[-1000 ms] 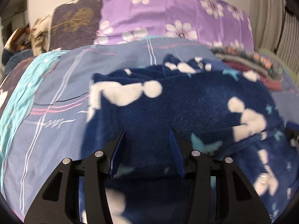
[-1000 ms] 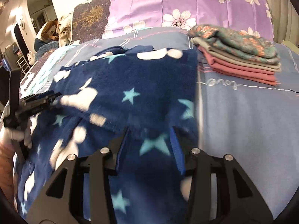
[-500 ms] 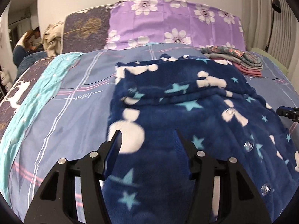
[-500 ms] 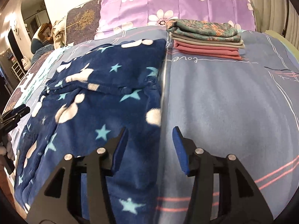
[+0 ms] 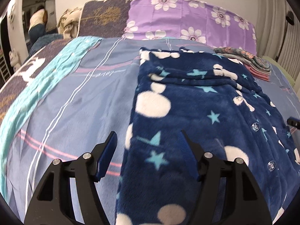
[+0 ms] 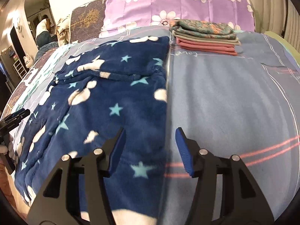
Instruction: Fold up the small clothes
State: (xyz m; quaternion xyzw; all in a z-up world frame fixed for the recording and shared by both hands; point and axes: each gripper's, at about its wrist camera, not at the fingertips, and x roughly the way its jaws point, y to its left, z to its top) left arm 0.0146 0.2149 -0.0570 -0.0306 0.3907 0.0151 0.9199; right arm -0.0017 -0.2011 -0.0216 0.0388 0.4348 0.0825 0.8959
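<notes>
A navy fleece garment with stars and white blobs lies spread on the bed, its far end folded over toward me. My left gripper hovers over the garment's left edge; its jaws are opening, with the fleece below them and the pads not pressing on it. My right gripper hangs over the same garment's right edge, jaws also opening and gripping nothing. The left gripper shows at the far left of the right wrist view. The right gripper's tip shows at the right edge of the left wrist view.
A stack of folded clothes sits at the back right on the blue striped bedsheet. Purple floral pillows line the headboard. A person stands in the far left doorway. Bare sheet lies on both sides of the garment.
Both grippers have drawn back toward the near end of the bed and their jaws have widened. The fleece that was close up between the fingers now lies flat on the sheet.
</notes>
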